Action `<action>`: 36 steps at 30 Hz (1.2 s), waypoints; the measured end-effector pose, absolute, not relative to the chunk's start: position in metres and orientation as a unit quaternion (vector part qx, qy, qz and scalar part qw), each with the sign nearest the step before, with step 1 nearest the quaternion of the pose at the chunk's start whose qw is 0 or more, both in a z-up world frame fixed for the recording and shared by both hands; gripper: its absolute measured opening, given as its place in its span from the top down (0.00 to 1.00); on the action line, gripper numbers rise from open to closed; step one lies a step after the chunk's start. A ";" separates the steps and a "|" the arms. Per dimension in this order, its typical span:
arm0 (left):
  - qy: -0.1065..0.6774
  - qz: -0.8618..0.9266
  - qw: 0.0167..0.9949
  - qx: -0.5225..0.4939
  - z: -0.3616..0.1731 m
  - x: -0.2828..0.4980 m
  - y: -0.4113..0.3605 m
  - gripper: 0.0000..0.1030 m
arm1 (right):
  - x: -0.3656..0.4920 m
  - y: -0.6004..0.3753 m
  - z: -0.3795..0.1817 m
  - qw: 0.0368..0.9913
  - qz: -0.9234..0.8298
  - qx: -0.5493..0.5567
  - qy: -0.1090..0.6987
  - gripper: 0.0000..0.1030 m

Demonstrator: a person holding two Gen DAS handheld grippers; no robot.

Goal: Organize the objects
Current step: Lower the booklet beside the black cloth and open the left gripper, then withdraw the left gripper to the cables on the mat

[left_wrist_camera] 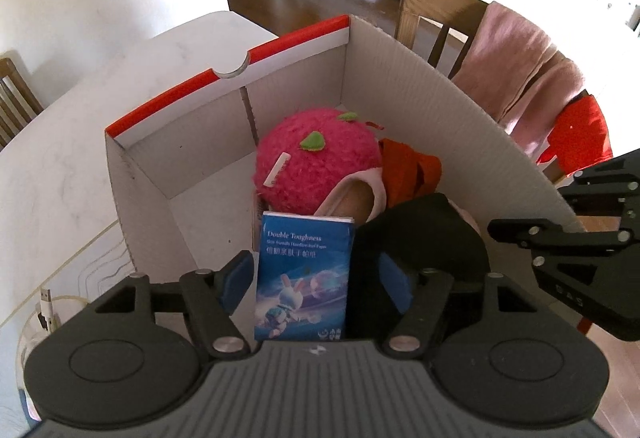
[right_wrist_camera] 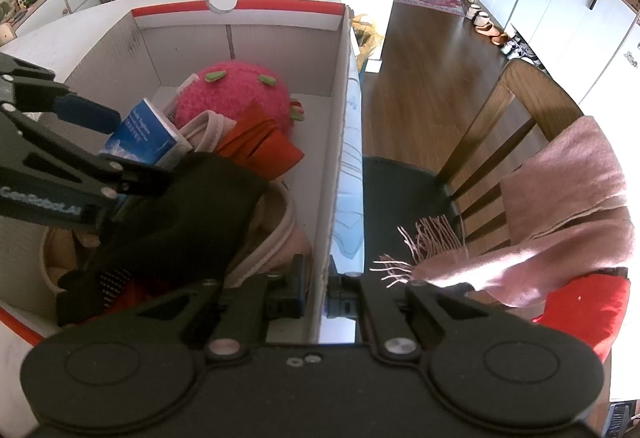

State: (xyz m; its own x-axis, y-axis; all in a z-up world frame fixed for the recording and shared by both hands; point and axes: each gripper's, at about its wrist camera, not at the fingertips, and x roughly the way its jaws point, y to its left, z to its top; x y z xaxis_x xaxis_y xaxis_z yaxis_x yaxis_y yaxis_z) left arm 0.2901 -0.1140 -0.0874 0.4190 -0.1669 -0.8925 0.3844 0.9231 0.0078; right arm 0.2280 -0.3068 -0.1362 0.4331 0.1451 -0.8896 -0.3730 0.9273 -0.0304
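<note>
- The white corrugated cardboard box with a red rim stripe (left_wrist_camera: 280,42) stands open on a pale marble-patterned table (left_wrist_camera: 72,126); its near wall is cut off by the gripper body in both views.
- The left gripper (left_wrist_camera: 316,278) hangs over the box with its blue-padded fingers (left_wrist_camera: 236,274) spread apart. A blue rectangular tissue packet printed with a cartoon rabbit (left_wrist_camera: 306,274) stands upright between them, with a gap showing at the left pad; the right pad is half lost against dark fabric, so contact there cannot be told.
- The packet's lower edge is hidden behind the gripper body, so what it rests on cannot be seen.
- Behind the packet lies a fuzzy round pink plush with green felt leaves (left_wrist_camera: 320,158), its lower part covered by a pink-edged slipper (left_wrist_camera: 360,198) and an orange-red folded cloth (left_wrist_camera: 408,170).
- A black fabric item (right_wrist_camera: 180,206) sprawls across the near contents and covers most of what lies under it; a beige-rimmed shape shows only at its edges.
- The right gripper (right_wrist_camera: 316,302) has its fingers drawn together on the box's right-hand wall, one finger inside and one outside, clamped on the cardboard.
- Beside the box on that side, a wooden chair (right_wrist_camera: 520,98) carries a pink fringed scarf (right_wrist_camera: 560,206) and something red, mostly cut off by the frame edge.
</note>
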 end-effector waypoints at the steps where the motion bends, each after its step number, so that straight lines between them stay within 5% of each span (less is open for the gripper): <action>1: 0.512 -0.166 0.836 0.102 -0.086 0.289 -0.113 0.33 | 0.228 -0.307 -0.136 0.839 0.154 -0.111 0.510 0.94; 23: 0.470 -0.163 0.866 0.050 -0.047 0.253 -0.070 0.33 | 0.225 -0.307 -0.135 0.841 0.147 -0.116 0.507 0.97; 36: 0.457 -0.129 0.880 0.001 -0.034 0.218 -0.010 0.23 | 0.225 -0.305 -0.131 0.838 0.147 -0.119 0.511 0.96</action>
State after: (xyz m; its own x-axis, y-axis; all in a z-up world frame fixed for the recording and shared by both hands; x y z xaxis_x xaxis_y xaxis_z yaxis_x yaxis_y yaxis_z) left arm 0.2179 -0.0103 -0.0337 0.5492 -0.2261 -0.8045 0.2283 0.9667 -0.1158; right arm 0.2255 -0.3049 -0.1309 0.4342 0.1243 -0.8922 -0.3672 0.9288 -0.0493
